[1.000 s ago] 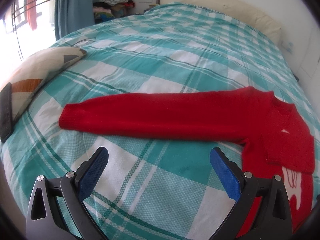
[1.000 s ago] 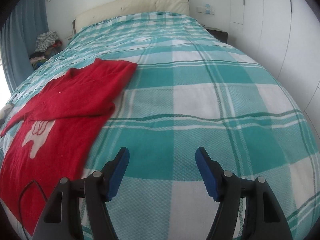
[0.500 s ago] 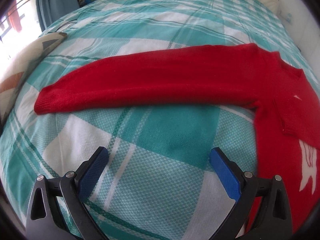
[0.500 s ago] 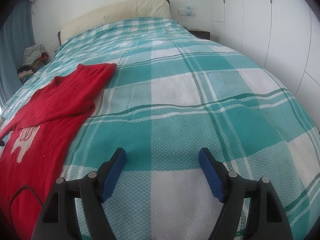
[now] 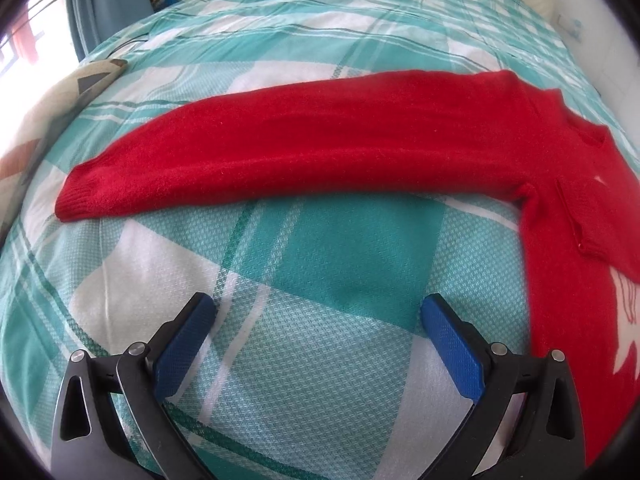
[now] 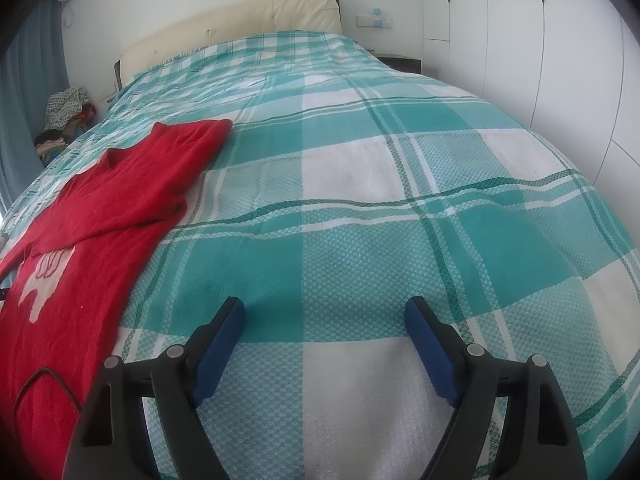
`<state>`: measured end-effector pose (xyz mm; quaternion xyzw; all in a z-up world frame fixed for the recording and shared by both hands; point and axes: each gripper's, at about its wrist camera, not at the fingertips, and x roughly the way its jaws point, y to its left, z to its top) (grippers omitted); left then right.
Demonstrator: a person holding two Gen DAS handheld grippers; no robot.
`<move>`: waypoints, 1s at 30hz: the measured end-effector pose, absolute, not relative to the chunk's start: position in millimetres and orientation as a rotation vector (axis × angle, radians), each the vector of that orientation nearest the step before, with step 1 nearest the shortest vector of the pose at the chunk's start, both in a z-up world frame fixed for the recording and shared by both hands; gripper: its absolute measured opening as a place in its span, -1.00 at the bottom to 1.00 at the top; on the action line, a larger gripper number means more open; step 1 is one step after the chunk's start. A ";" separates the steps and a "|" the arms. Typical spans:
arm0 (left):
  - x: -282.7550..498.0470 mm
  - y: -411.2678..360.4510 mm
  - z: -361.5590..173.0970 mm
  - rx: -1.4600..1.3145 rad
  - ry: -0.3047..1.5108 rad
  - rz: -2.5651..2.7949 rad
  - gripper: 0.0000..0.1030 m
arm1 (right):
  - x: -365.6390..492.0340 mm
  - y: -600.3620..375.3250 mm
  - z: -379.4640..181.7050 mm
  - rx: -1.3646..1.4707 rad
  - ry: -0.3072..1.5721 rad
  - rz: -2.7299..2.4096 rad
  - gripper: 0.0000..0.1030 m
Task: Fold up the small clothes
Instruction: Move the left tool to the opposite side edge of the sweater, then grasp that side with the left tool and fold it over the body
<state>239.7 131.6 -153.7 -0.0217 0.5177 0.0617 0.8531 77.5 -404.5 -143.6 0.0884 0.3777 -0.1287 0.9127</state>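
A red knitted sweater [image 5: 328,140] with a white motif lies flat on the checked bedspread [image 5: 312,360]. In the left wrist view its long sleeve stretches leftward to a cuff [image 5: 80,196], and the other sleeve lies folded over the chest. My left gripper [image 5: 318,316] is open and empty, just short of the stretched sleeve. In the right wrist view the sweater [image 6: 92,232] lies at the left. My right gripper [image 6: 324,312] is open and empty over bare bedspread [image 6: 380,208], to the right of the sweater.
A patterned pillow [image 5: 36,128] lies at the bed's left edge. A pile of clothes [image 6: 66,116] sits beside the bed by the blue curtain. The cream headboard [image 6: 240,24] and white wardrobe doors [image 6: 560,60] bound the far and right sides. A thin dark cord [image 6: 44,380] lies on the sweater's hem.
My left gripper has moved forward and down toward the stretched sleeve, which looms larger. My right gripper has drifted a little to the right, away from the sweater. Both stayed open.
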 end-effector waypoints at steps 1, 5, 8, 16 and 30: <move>239.5 130.9 -153.4 -0.032 1.094 0.119 0.99 | 77.5 -404.0 -143.8 0.180 0.779 -0.266 0.61; 238.3 134.3 -144.6 -0.039 1.101 0.085 0.98 | 78.2 -403.6 -144.9 0.178 0.784 -0.264 0.64; 227.3 151.5 -114.1 -0.052 1.036 0.037 0.98 | 78.2 -404.8 -145.4 0.183 0.785 -0.260 0.66; 234.3 303.6 -63.5 -0.297 1.002 0.067 0.99 | 80.0 -404.3 -146.1 0.181 0.792 -0.255 0.70; 285.7 357.9 -136.2 -0.443 1.119 0.143 -0.85 | 83.7 -400.3 -147.0 0.163 0.802 -0.265 0.73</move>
